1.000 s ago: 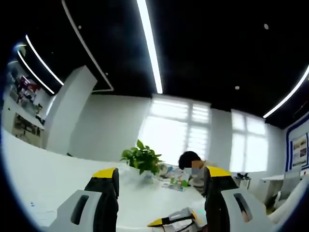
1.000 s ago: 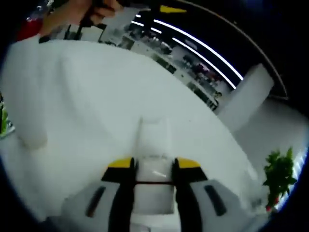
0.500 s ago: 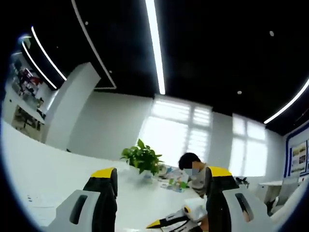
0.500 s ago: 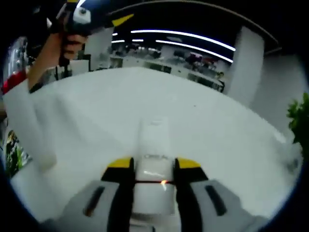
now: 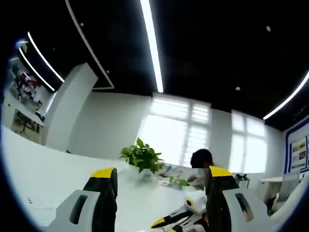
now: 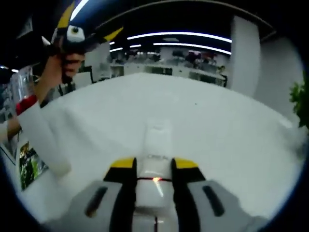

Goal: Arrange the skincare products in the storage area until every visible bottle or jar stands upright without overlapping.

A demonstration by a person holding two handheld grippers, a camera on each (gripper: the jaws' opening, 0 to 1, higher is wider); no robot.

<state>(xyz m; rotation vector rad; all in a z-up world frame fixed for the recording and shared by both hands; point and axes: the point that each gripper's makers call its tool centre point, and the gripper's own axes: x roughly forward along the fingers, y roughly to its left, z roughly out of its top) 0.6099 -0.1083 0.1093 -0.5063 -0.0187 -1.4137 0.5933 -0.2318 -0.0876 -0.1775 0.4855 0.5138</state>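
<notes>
Right now the right gripper (image 6: 153,170) has its yellow-tipped fingers (image 6: 123,164) pinching a white bottle (image 6: 157,145), which sticks out forward between them, its narrower end pointing away over the white counter (image 6: 217,125). The bottle sits squarely in the gap, touched on both sides; a small reddish glint shows on it just between the fingertips. Whether it is clear of the counter or resting on it cannot be told.

In the right gripper view, the left gripper (image 6: 77,36) is at the far left, raised well above the counter and gripped by a hand (image 6: 67,63) with a white sleeve (image 6: 43,137) running down toward the near left edge. A small printed card or packet with green on it (image 6: 30,164) lies near the left edge beside the sleeve. A potted plant (image 6: 301,104) shows at the right edge.

In the left gripper view, the left gripper (image 5: 159,176) points out across the room, its fingers (image 5: 104,176) spread apart with nothing between them. Beyond them stand a leafy potted plant (image 5: 141,157) on the counter (image 5: 53,174), some small colourful items (image 5: 174,180) near it, a seated person (image 5: 202,162) and bright shuttered windows (image 5: 183,135). The right gripper (image 5: 181,217) comes in at the near bottom right, beside the right-hand finger.
</notes>
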